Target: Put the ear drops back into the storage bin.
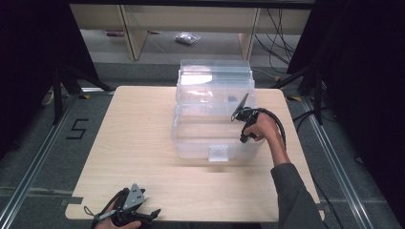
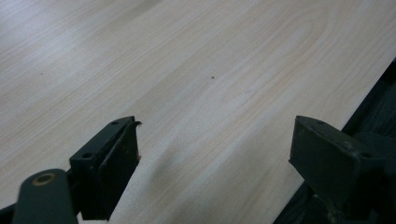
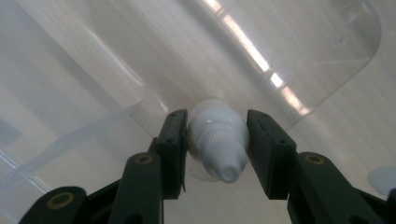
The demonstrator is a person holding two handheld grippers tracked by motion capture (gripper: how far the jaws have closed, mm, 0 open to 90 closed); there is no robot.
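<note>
One clear plastic storage bin (image 1: pixel 213 114) sits toward 12 o'clock on the pale wood desk (image 1: pixel 133 143). Inside it, the right gripper (image 3: pixel 215 140) clenches one white-capped bottle (image 3: pixel 217 140). At 7 o'clock, the left gripper (image 2: pixel 215 154) rests, jaws spread. Grey floor (image 1: pixel 57 143) around.

The left gripper (image 1: pixel 152 213) sits at about 7 o'clock by the near edge, held in the left hand (image 1: pixel 117 222), grey plate up; its jaws stand wide apart with nothing between them; the right gripper (image 1: pixel 237 113) reaches to about 2 o'clock, the right hand (image 1: pixel 261 128) on a forearm stretched forward, jaws clamped on a white cap (image 3: pixel 217 142).
</note>
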